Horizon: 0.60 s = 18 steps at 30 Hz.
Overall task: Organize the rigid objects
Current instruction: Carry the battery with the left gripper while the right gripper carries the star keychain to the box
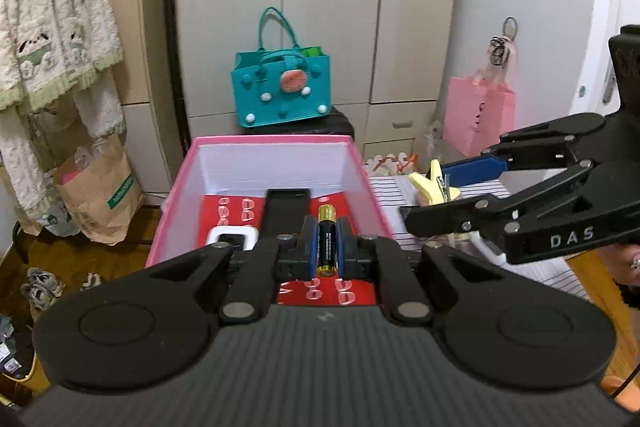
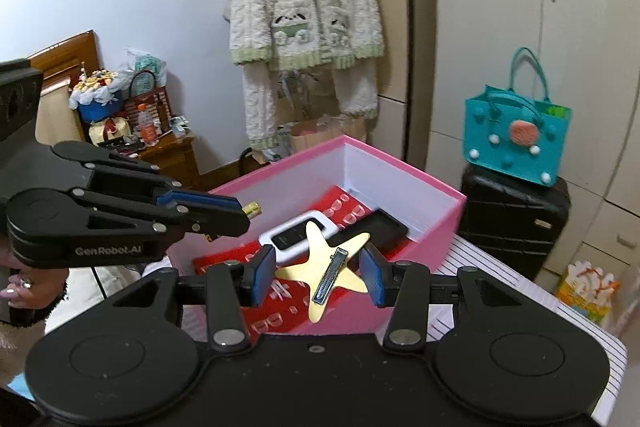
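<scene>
Black moulding on the right gripper (image 1: pixel 434 189) reads "DAS"; the left gripper (image 2: pixel 244 213) reads "GenRobot.AI". The left pinches a battery (image 1: pixel 326 241) over the pink box (image 1: pixel 276 143). The right clamps a yellow star hair clip (image 2: pixel 330 273) at the box's 5 o'clock; only its own view shows the metal clasp.

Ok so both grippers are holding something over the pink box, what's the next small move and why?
Probably lower the left gripper a little and open it. It is shut on the battery, already above the pink box, over the red sheet beside the black device. The right gripper holds the star clip over the near edge, so it can follow.
</scene>
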### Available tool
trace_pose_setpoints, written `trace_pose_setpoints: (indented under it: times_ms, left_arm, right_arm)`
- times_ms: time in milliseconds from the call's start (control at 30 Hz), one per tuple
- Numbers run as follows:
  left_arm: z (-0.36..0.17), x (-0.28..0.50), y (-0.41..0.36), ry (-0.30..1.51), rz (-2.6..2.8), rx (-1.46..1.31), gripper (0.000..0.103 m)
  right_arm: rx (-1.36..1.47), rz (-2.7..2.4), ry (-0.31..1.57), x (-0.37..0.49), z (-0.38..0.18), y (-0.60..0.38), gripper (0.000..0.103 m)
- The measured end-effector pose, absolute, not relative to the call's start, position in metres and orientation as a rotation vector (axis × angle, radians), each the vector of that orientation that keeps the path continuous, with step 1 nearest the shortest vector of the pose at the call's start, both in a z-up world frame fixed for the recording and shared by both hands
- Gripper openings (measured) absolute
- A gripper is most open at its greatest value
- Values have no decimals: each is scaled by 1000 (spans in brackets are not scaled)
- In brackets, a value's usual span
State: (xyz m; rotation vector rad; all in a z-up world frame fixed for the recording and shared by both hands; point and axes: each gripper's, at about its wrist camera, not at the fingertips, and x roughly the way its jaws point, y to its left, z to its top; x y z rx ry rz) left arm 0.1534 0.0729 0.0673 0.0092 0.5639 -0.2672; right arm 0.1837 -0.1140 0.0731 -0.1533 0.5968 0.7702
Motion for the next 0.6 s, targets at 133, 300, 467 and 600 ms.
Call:
trace_pose_setpoints:
  times_ms: [133,300,467,600]
  left_arm:
    - [55,164,92,599,-238,0,9]
    - [36,182,106,673,-228,18,8]
    - [20,214,103,801,-319,54,8]
    - [6,230,103,835,-342,21,8]
  right_arm:
    - [-150,793,610,195,70,-94,52]
    - [-192,799,646,209,59,-68,52]
    - [-246,769,634,224,45,-58,52]
    - [-210,779,642,234,39,-63,52]
